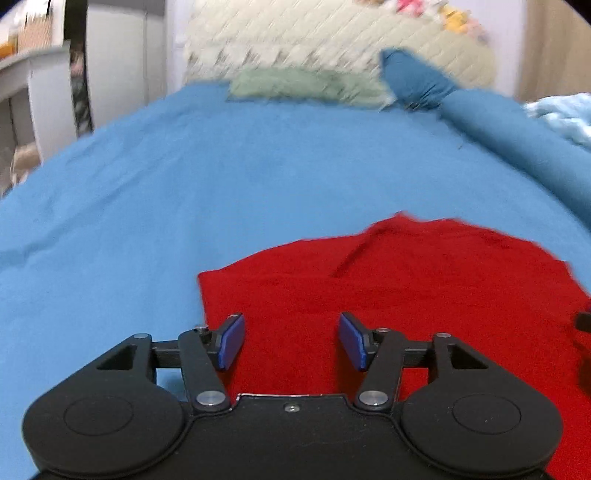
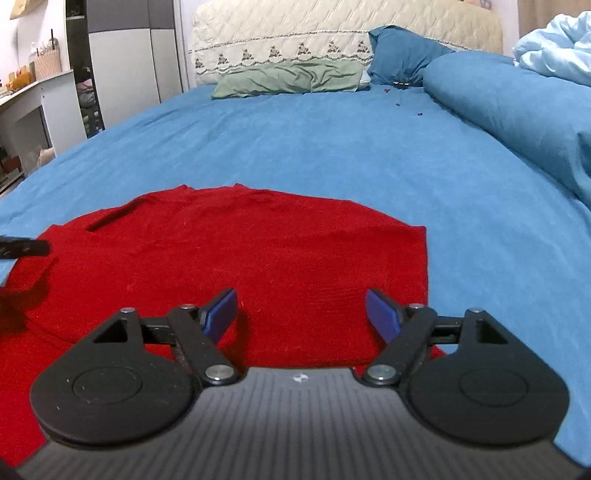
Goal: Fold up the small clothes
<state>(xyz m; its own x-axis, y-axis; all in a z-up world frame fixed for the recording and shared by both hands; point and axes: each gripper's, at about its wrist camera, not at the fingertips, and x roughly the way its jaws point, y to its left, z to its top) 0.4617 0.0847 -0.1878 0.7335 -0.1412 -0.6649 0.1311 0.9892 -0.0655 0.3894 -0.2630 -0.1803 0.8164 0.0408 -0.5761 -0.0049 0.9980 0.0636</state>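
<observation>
One flat red knitted garment (image 2: 236,254) is seen, spread on the near part of one blue bedsheet (image 2: 314,147). Two black two-finger grippers are counted: the left gripper (image 1: 291,341) and the right gripper (image 2: 301,317), each fitted with two blue pads (image 2: 219,314). At the far end, two pillows are counted: one flat sage-green pillow (image 2: 291,79) and one plump dark-blue pillow (image 2: 400,55). One cream quilted headboard (image 2: 295,29) is seen behind them. On the right, one rolled blue duvet (image 2: 517,107) and one crumpled pale-blue blanket (image 2: 557,48) are counted. At far left, one white desk (image 2: 44,99) is seen.
</observation>
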